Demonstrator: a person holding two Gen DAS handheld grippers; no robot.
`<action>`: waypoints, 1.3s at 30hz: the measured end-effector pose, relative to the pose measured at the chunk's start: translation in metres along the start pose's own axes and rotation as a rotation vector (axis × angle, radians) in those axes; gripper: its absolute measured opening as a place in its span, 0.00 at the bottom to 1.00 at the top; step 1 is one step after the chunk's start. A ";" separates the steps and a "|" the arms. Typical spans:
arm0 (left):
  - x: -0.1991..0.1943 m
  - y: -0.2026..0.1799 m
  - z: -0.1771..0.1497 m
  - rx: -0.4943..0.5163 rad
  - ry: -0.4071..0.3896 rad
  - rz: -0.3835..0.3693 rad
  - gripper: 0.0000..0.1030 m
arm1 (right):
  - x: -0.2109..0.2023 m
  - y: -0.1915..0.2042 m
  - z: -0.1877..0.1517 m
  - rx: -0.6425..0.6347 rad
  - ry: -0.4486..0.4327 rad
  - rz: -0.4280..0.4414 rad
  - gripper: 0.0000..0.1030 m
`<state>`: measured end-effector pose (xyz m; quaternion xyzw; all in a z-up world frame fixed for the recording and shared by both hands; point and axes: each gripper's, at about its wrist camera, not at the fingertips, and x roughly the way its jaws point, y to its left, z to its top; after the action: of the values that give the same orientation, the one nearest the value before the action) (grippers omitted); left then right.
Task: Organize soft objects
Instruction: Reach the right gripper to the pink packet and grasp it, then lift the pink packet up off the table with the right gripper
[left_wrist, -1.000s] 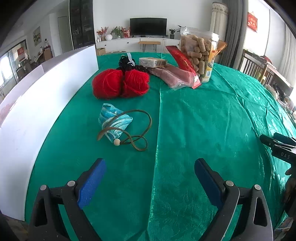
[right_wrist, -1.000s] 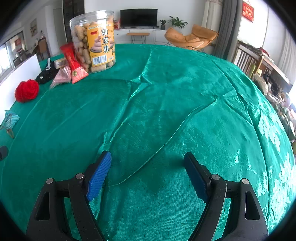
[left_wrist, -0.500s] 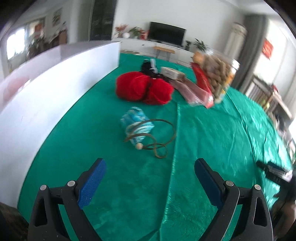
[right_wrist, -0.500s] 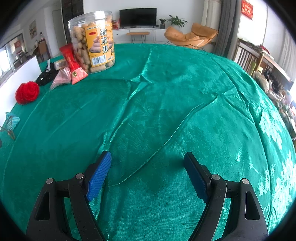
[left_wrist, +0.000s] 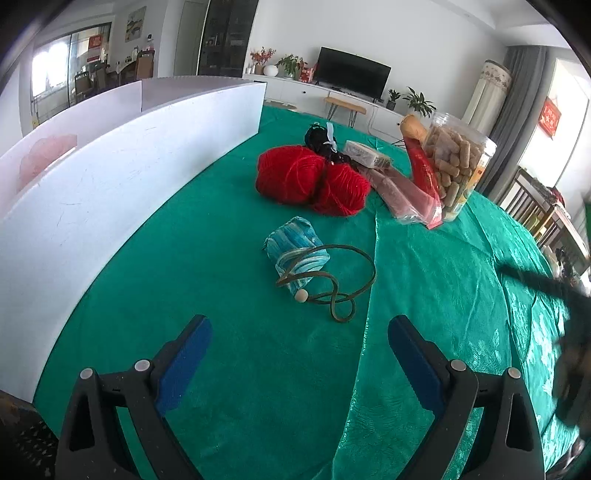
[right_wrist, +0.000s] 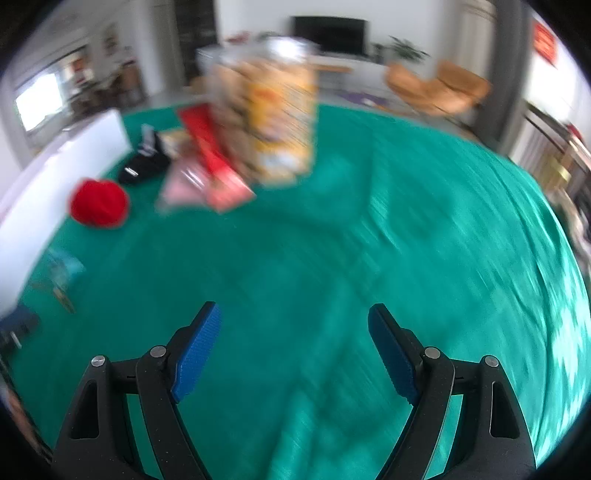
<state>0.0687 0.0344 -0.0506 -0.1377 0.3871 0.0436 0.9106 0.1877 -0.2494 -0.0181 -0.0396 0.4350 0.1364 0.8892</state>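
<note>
1. The left gripper (left_wrist: 297, 336) hovers over the green tablecloth (left_wrist: 258, 369) with its jaws spread wide and nothing between the blue pads.
2. The right gripper (right_wrist: 293, 325) is likewise released, jaws apart over bare cloth; its view is heavily blurred.
3. A blue striped pouch (left_wrist: 297, 245) lies just ahead of the left gripper, with a brown cord (left_wrist: 341, 286) looped over it and a wooden bead (left_wrist: 301, 295) at the cord's end.
4. Farther back sit two red yarn balls (left_wrist: 310, 179), touching each other, with a black fabric item (left_wrist: 321, 144) just behind them.
5. Right of the yarn lie a pink packet (left_wrist: 400, 194) and a red packet (left_wrist: 424, 173), leaning by a clear snack jar (left_wrist: 456, 166).
6. A white board (left_wrist: 110, 177) stands along the table's left side.
</note>
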 end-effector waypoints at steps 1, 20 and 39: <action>0.000 0.000 0.000 -0.003 0.000 0.000 0.93 | 0.007 0.013 0.017 -0.030 -0.003 0.038 0.81; 0.004 0.010 0.004 -0.064 0.019 -0.042 0.93 | 0.116 0.128 0.087 -0.246 0.226 -0.169 0.15; 0.004 0.008 0.003 -0.062 0.024 -0.046 0.93 | -0.087 0.009 -0.093 0.034 0.230 0.090 0.69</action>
<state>0.0714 0.0429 -0.0532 -0.1752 0.3934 0.0330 0.9019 0.0634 -0.2767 -0.0071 -0.0203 0.5377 0.1634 0.8269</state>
